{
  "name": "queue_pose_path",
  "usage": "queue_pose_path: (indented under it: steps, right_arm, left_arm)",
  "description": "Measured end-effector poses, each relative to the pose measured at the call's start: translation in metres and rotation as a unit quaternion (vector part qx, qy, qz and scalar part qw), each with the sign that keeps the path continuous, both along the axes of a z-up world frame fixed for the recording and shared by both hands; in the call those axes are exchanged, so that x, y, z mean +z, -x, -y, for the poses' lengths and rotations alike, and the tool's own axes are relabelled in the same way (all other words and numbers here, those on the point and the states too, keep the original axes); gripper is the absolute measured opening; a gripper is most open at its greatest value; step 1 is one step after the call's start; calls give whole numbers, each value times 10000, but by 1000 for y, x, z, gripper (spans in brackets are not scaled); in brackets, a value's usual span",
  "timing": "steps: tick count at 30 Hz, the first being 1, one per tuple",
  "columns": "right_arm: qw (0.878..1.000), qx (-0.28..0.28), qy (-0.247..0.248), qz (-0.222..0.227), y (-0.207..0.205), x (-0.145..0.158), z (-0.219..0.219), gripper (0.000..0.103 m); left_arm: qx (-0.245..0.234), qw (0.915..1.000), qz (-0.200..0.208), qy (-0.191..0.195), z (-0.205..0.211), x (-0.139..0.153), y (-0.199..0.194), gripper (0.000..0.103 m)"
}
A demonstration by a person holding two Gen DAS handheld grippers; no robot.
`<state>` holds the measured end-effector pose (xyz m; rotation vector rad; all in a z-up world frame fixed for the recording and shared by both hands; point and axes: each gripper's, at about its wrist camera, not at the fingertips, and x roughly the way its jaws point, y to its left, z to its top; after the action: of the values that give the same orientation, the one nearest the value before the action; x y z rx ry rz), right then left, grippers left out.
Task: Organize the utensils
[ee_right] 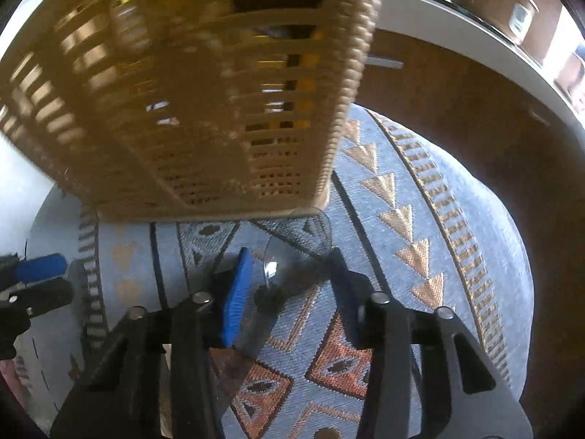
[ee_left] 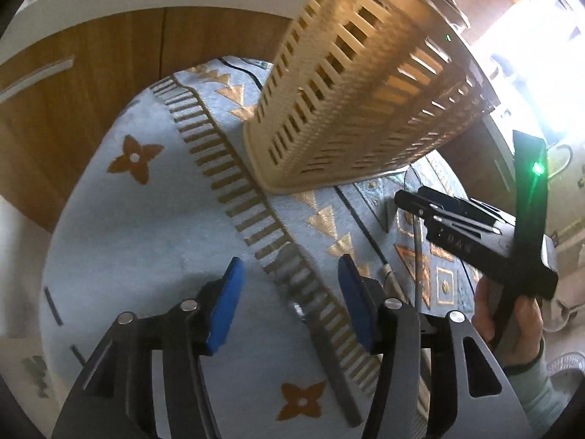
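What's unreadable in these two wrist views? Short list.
- Basket contents: both views show only slatted walls, motion-blurred; the top is cut off by the frame edge.
- Clear plastic spoon between the right tongs: transparent and blurred in the right wrist view, so pad contact is unclear.
- Grey utensil under the left tongs: its head end is blurred and partly hidden by a finger in the left wrist view.

No legible text, labels or numbers anywhere

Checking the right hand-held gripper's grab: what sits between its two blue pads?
In the right wrist view, a clear plastic spoon lies on the patterned cloth between the right hand-held gripper pads, its bowl pointing toward the basket.
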<state>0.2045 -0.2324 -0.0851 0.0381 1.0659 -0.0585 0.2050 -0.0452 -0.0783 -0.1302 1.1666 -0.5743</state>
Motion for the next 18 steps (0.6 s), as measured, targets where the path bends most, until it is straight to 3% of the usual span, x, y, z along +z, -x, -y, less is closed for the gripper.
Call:
queue_pose_path:
  steps: [4, 10, 12, 15, 18]
  right_arm:
    - [9992, 386, 35, -129, 10, 0, -1, 31]
    - [9949, 977, 191, -178, 33, -2, -4, 30]
    - [9938, 1094, 32, -181, 41, -3, -1, 29]
    - [9922, 1240, -93, 16, 54, -2, 1, 29]
    - [9897, 1381, -240, 285, 74, 2, 4, 28]
  left_arm:
    - [-78, 9968, 238, -764, 26, -1, 12, 54]
    - [-402, 9765, 867, -1931, 58, -6, 36, 53]
    - [-393, 9778, 827, -1884, 57, -5, 38, 51]
    - [-313, 9771, 906, -1900, 53, -4, 39, 31]
    - [-206, 9849, 852, -1492, 44, -2, 41, 30]
